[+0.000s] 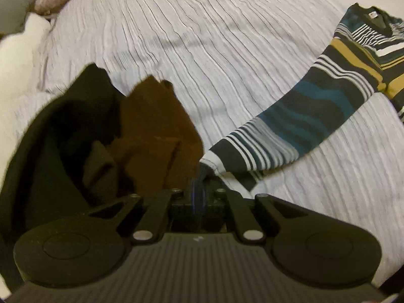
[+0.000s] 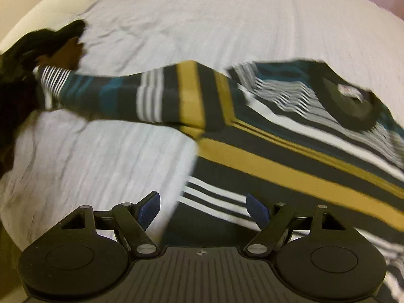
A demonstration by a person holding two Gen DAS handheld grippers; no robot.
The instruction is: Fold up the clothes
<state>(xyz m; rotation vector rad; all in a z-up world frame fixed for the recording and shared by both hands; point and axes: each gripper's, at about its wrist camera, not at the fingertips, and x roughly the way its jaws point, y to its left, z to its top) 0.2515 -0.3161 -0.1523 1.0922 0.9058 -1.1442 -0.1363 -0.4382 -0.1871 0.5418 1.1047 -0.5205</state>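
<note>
1. The sweater (image 2: pixel 277 136) lay spread flat on the ribbed white bedspread (image 1: pixel 202 38), collar at the far end, one sleeve (image 1: pixel 290 126) stretched out straight to the side.
2. The left gripper (image 1: pixel 198 189) had its fingers pinched narrow on the cuff (image 1: pixel 212 161) of that sleeve, right beside a heap of dark and brown clothes (image 1: pixel 101 139).
3. The right gripper (image 2: pixel 203 208) hung with fingers wide apart over the lower edge of the sweater's body, one blue pad (image 2: pixel 257 208) above the fabric and the other above the bedspread; it held nothing.
4. The step in hand looked like folding the sleeve across the chest.
5. To do it well, the left gripper would need to keep the cuff taut and carry it low over the body, so the sleeve creases at the shoulder seam instead of bunching.
6. The right gripper could press or grip the body's near edge to anchor it, since the bedspread was soft and the knit would likely drag.
7. The cuff should clear the heap first, lest loose clothes snag along.
8. Both views were motion-blurred, so fine wrinkles could not be judged.
</note>
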